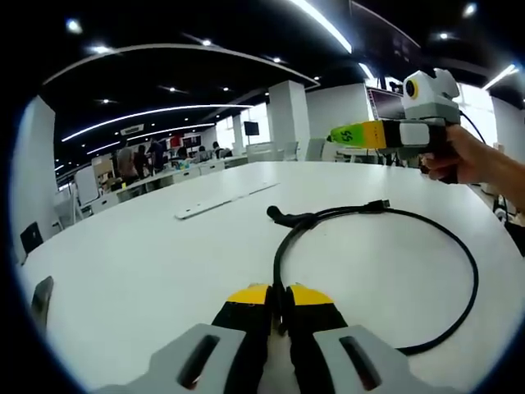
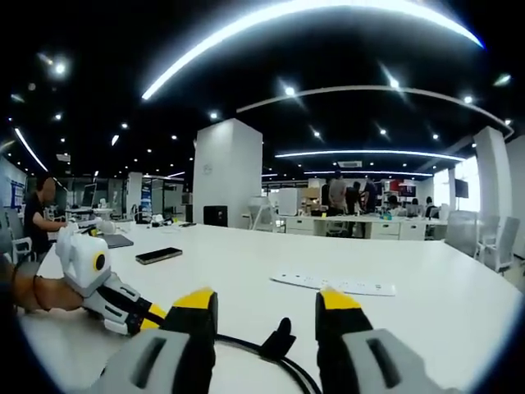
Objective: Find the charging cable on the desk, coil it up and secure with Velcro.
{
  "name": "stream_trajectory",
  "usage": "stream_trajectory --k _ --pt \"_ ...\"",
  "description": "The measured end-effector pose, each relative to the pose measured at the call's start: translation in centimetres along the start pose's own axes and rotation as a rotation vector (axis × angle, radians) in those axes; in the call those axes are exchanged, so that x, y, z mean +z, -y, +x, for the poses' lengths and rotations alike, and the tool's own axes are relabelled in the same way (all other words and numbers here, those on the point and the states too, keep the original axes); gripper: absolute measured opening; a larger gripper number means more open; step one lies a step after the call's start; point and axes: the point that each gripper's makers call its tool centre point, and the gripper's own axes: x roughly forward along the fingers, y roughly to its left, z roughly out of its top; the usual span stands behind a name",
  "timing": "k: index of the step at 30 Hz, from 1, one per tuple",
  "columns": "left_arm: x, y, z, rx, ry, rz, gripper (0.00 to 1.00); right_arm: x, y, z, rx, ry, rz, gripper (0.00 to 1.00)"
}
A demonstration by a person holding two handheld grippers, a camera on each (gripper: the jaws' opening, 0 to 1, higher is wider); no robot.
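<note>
One black charging cable (image 1: 459,271) lies looped on the white tabletop (image 1: 148,263). Your left gripper (image 1: 279,300) has its jaws closed on the cable's near stretch. Your right gripper (image 2: 267,308) hovers above with jaws wide apart, holding nothing; one white strip (image 2: 332,285) lies farther off.

The desk (image 1: 164,263) is finished in a smooth, matt white surface with a faint sheen from the ceiling lights. The charging cable (image 1: 459,246) is sheathed in matt black rubbery plastic. The left gripper (image 1: 279,308) is moulded in matt grey plastic, tipped with glossy yellow. The phone (image 2: 159,255) is faced in glossy black.
</note>
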Motion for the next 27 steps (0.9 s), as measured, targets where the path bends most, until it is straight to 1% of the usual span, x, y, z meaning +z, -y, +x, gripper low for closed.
stream_trajectory --k 10,16,18,27 --pt "0.0 -0.5 0.0 0.009 -0.009 -0.022 0.12 0.1 -0.2 -0.2 0.007 0.005 0.003 0.49" --pt "0.0 -0.4 0.0 0.006 0.001 -0.036 0.13 0.0 -0.2 -0.3 0.007 0.003 0.006 0.49" --pt "0.3 -0.4 -0.1 0.007 0.011 -0.039 0.14 0.0 -0.2 -0.3 0.007 0.004 0.005 0.49" --pt "2.5 -0.8 -1.1 0.009 0.08 -0.057 0.19 -0.2 -0.4 -0.2 0.013 0.002 0.008 0.49"
